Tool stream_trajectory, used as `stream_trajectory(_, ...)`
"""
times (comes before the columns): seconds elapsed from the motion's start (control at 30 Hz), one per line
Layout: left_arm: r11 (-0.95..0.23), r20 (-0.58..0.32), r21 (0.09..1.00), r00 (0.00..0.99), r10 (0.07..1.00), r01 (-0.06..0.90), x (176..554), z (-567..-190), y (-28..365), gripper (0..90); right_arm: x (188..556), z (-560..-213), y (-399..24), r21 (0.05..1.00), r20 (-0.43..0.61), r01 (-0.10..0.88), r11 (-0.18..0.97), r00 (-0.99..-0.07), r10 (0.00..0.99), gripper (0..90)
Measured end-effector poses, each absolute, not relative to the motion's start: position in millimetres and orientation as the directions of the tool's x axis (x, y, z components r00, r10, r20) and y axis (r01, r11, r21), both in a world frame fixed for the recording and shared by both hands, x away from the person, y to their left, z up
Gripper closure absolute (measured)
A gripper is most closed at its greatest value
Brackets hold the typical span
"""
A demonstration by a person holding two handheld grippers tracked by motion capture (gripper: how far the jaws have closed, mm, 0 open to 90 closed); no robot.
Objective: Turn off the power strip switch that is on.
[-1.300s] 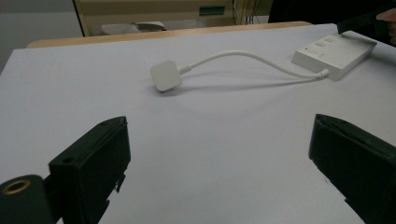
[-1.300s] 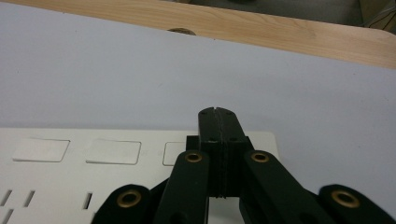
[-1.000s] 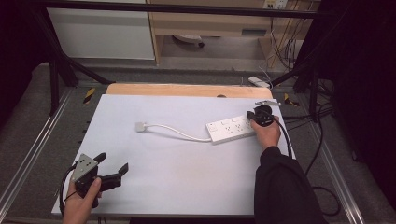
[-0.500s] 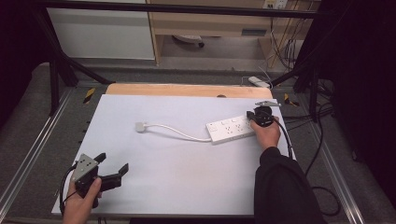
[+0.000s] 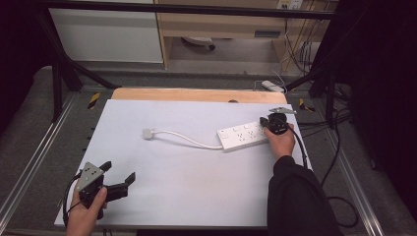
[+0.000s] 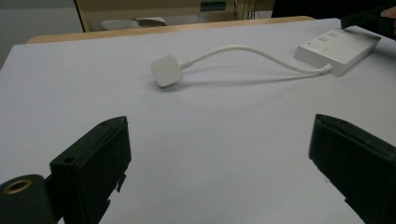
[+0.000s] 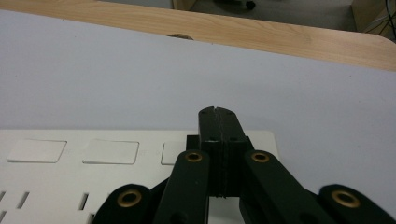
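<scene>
A white power strip [image 5: 242,136] lies on the white table sheet [image 5: 196,187] at the right. Its white cable [image 5: 187,139] curves left to a white plug [image 5: 148,133] lying flat. In the left gripper view the plug [image 6: 165,70] lies ahead and the strip [image 6: 337,49] sits at the upper right. My right gripper [image 5: 264,125] is shut, jaws pressed together with nothing between them, tips down over the strip's right end [image 7: 140,172] beside its switches. My left gripper [image 5: 118,177] rests open near the front left corner, jaws wide apart and empty.
A wooden table edge [image 5: 196,94] runs along the back of the sheet. Black frame bars, cables and a white cabinet [image 5: 105,34] stand beyond it. A metal rail [image 5: 29,162] borders the left side.
</scene>
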State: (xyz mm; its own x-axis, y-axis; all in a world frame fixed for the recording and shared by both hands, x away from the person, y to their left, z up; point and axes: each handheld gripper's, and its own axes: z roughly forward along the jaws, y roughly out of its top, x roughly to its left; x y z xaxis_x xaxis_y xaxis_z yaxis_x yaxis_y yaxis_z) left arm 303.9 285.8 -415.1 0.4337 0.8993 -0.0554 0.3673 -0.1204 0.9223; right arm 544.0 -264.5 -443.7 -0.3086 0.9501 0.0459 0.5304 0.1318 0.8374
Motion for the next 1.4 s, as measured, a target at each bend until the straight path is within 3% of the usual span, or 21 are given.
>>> stream_trajectory(1.4,-0.118,-0.055,0.923,0.431,0.900,0.365,303.1,-414.4,288.3,5.6,535.3,-422.3,-261.9,0.869,0.057,0.482,0.115,-0.328,0.943,90.0)
